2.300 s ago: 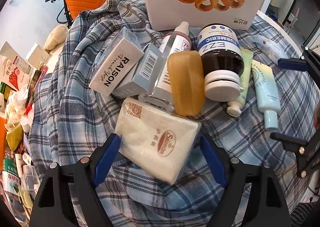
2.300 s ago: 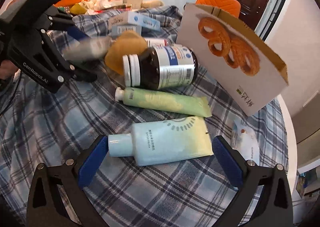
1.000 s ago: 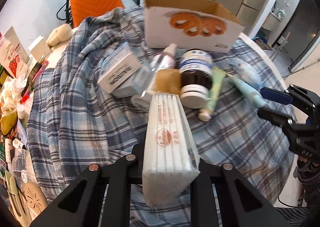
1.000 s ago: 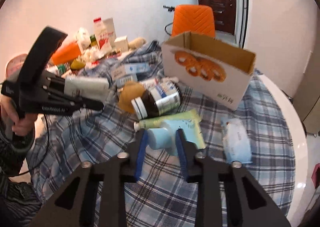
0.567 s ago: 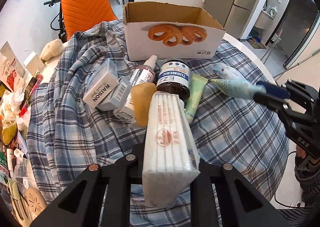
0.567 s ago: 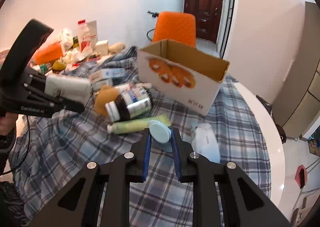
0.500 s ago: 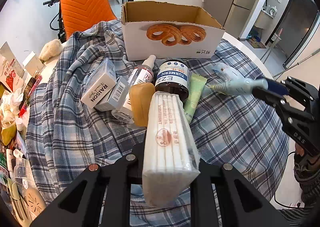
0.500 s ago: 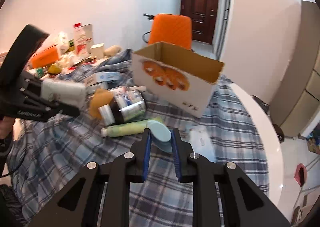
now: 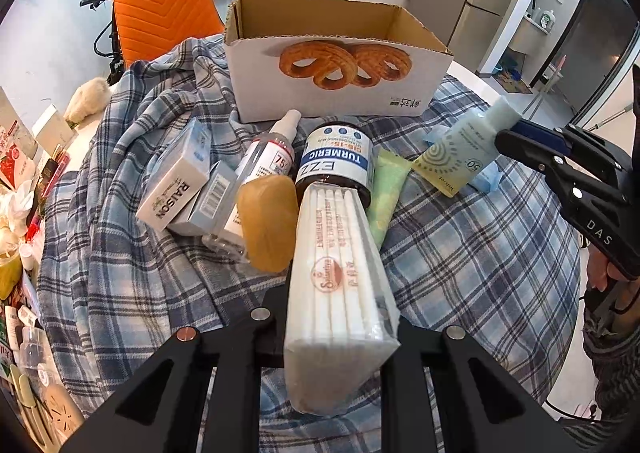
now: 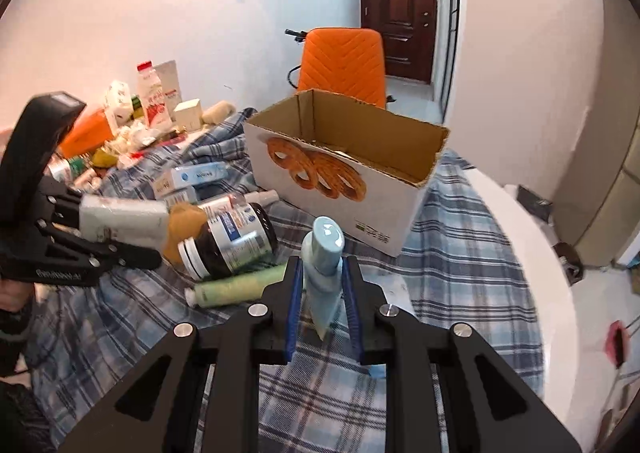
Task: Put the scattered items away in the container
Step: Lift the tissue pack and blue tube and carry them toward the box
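The open cardboard box printed with pastry rings point(image 9: 336, 65) stands at the far side of the blue plaid cloth point(image 9: 460, 265). The left gripper point(image 9: 340, 317) is clenched on a white plastic-wrapped tissue pack point(image 9: 340, 293), lifted in front of the box; the right gripper point(image 10: 322, 293) pinches a pale blue squeeze tube point(image 10: 324, 253), cap towards the box. Between them and the box lie a dark brown turmeric bottle point(image 9: 336, 161), a yellow-brown soap bar point(image 9: 268, 221), a green tube point(image 9: 386, 193) and small white cartons point(image 9: 176, 177) (all bunched together)

Left gripper point(image 9: 340, 333) angled steeply down, jaws clamped, right gripper point(image 10: 322, 309) tilted down, jaws clamped
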Action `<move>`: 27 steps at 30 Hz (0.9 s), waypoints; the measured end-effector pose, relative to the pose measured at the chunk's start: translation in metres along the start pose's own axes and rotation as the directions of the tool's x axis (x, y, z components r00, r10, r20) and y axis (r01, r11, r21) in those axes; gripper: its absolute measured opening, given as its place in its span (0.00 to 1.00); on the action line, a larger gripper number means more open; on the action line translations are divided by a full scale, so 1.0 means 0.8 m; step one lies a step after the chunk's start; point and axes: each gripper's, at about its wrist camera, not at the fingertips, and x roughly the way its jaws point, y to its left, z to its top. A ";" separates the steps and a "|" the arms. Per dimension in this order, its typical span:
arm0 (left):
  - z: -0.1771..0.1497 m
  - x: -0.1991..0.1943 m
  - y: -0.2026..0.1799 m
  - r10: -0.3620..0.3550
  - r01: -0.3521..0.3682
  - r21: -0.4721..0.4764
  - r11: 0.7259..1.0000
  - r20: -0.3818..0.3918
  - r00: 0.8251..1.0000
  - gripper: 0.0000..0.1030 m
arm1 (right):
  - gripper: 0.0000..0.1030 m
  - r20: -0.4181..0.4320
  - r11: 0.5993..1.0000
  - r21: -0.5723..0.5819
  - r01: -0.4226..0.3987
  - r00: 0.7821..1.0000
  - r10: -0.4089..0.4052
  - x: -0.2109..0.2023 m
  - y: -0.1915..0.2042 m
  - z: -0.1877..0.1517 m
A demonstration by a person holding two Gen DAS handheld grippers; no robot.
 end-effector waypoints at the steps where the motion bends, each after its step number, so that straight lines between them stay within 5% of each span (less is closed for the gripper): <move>1: 0.002 0.001 0.000 0.000 0.000 0.000 1.000 0.000 1.000 0.17 | 0.18 -0.004 1.000 -0.004 0.005 1.000 -0.005 0.003 0.000 0.001; 27: 0.007 0.002 -0.001 -0.020 0.020 -0.002 1.000 0.009 1.000 0.17 | 0.18 -0.039 0.993 -0.110 -0.036 0.999 0.032 0.013 0.035 0.009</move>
